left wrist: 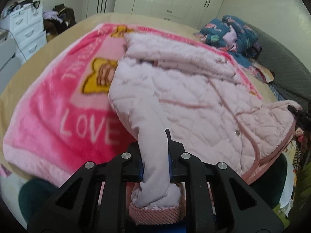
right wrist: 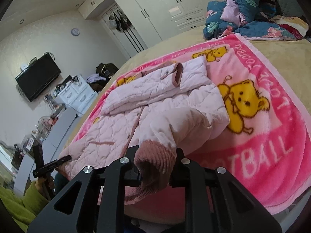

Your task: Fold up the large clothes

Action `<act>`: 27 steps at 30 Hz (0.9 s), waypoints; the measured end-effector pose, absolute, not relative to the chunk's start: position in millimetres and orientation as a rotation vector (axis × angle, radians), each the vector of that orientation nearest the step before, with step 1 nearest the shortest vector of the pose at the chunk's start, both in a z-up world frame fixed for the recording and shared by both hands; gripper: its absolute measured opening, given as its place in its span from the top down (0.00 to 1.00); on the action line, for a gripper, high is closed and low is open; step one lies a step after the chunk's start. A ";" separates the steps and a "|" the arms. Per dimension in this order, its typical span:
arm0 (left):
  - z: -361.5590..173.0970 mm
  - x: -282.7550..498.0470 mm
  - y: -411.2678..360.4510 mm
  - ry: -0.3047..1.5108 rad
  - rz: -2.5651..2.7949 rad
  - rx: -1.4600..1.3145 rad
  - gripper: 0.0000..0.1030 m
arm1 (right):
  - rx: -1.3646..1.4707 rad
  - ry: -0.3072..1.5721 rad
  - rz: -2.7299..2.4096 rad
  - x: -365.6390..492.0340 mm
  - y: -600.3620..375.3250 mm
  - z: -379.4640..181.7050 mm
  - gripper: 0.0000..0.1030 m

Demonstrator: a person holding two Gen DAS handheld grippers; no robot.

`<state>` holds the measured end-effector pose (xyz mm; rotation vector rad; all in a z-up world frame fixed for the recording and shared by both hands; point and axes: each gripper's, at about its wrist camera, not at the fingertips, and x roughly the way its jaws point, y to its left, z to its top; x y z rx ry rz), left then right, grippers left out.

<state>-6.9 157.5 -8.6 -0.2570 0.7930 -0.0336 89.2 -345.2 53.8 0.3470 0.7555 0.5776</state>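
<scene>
A: Start at the left. What has the left gripper [left wrist: 155, 155] got?

B: Its jaws are clamped on a sleeve [left wrist: 153, 165] of the pale pink quilted jacket [left wrist: 184, 97]. The sleeve runs up between the fingers, and its ribbed cuff [left wrist: 155, 213] hangs below them, close to the camera.

A: And the jacket itself?

B: It lies on a pink blanket [left wrist: 58, 106] with yellow bears and the word LOVE, spread over a tan bed [left wrist: 23, 81]. The body is mostly flat, with one sleeve folded across the upper part.

A: Now the right side.

B: The right gripper [right wrist: 155, 167] has its jaws closed on the other sleeve's ribbed cuff [right wrist: 155, 159]. That sleeve [right wrist: 178, 122] arches up off the blanket from the jacket's near edge.

A: Can you see one gripper from the other camera?

B: Yes. In the right view the left gripper shows at the far left, its tips at the jacket's edge, held by a hand [right wrist: 48, 182] in a green sleeve.

A: Anything farther right?

B: A heap of dark blue patterned bedding [right wrist: 243, 15] at the far end of the bed, apart from the jacket.
</scene>
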 end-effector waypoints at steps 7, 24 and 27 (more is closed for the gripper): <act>23.8 10.8 160.4 0.701 -0.042 -0.239 0.91 | 0.376 0.704 0.560 103.8 -347.7 69.2 0.84; 83.3 57.6 168.0 0.579 -0.041 -0.236 0.91 | 0.380 0.599 0.537 142.0 -349.8 118.4 0.85; 89.1 65.0 170.9 0.569 -0.039 -0.246 0.91 | 0.386 0.588 0.529 149.1 -350.6 125.3 0.85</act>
